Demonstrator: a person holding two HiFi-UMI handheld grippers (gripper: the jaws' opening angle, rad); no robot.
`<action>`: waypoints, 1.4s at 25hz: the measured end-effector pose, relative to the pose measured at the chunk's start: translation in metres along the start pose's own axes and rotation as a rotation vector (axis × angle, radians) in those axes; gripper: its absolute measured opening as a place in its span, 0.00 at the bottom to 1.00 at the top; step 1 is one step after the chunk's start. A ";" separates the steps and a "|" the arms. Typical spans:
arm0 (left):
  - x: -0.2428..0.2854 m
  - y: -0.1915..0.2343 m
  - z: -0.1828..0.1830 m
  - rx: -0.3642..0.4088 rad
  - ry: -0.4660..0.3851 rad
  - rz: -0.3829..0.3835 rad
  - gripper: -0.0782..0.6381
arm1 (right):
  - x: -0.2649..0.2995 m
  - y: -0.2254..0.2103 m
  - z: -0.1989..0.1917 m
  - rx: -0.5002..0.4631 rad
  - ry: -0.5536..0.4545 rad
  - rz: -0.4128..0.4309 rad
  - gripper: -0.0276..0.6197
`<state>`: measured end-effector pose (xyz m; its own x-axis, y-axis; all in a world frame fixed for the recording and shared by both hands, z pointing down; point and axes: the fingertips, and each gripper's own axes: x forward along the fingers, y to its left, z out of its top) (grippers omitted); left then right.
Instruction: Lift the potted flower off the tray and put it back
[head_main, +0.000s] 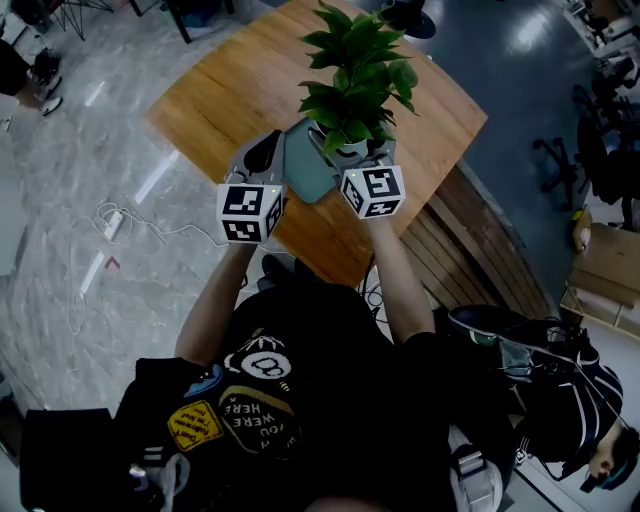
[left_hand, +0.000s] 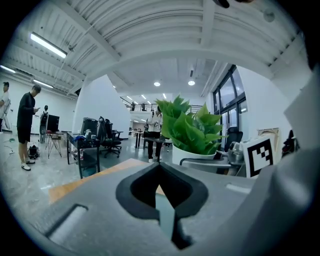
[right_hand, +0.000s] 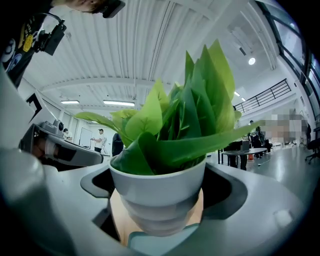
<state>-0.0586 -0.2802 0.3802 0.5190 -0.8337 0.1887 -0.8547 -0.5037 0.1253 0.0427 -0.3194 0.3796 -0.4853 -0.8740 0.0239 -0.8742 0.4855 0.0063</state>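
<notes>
The potted flower has green leaves (head_main: 355, 75) in a white pot (right_hand: 157, 192). It stands out over a grey-teal tray (head_main: 305, 165) on the wooden table (head_main: 230, 90). My right gripper (head_main: 362, 155) is shut on the pot, one jaw on each side just below the rim. In the right gripper view the pot's base hangs slightly above the tray (right_hand: 160, 243). My left gripper (head_main: 268, 155) is shut on the tray's left edge; the thin teal edge (left_hand: 166, 217) shows between its jaws. From the left gripper view the plant (left_hand: 192, 132) rises to the right.
The table's near edge lies just in front of the person's arms. A power strip with cable (head_main: 112, 222) lies on the floor at left, and wooden slats (head_main: 480, 240) and a backpack (head_main: 540, 370) at right. People (left_hand: 25, 125) and office chairs stand far off.
</notes>
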 end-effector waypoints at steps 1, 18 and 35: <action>-0.001 -0.001 0.002 -0.002 -0.016 -0.004 0.11 | 0.000 0.000 0.000 0.000 0.002 0.001 0.85; 0.033 -0.012 -0.024 0.043 0.008 -0.064 0.11 | 0.021 -0.031 -0.067 0.050 0.046 0.001 0.85; 0.039 0.001 -0.171 0.099 -0.019 -0.053 0.11 | 0.027 -0.031 -0.278 0.041 0.116 -0.075 0.84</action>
<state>-0.0378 -0.2740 0.5546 0.5638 -0.8091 0.1658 -0.8235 -0.5661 0.0379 0.0613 -0.3524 0.6579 -0.4152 -0.8989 0.1400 -0.9092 0.4154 -0.0288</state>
